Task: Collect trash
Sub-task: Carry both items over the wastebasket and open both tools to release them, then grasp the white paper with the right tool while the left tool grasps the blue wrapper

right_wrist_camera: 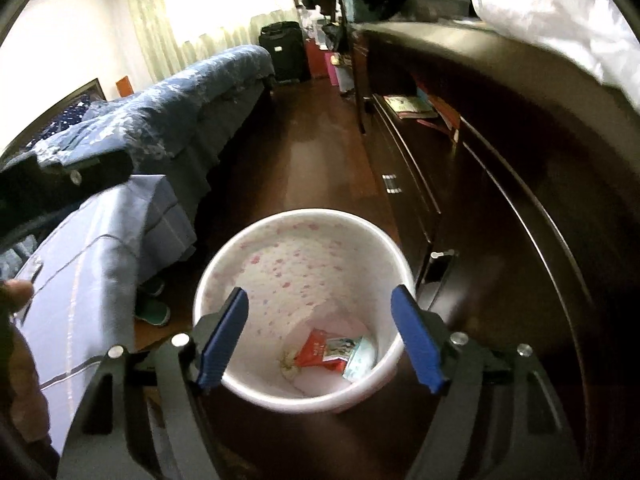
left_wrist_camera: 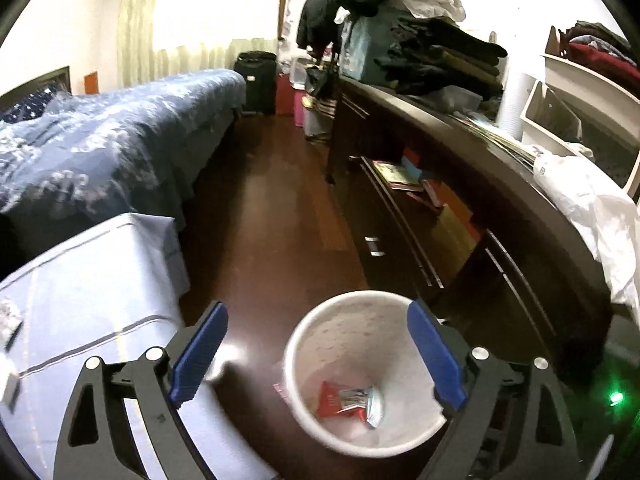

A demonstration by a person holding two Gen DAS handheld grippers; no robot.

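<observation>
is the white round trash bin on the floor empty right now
No, the white round trash bin with pink speckles already holds a red snack wrapper and a pale packet at its bottom.

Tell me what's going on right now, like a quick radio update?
Left gripper open, empty. Right gripper open, empty, above the white bin. Red wrapper and other packets already in the bin. Nothing blocking.
</observation>
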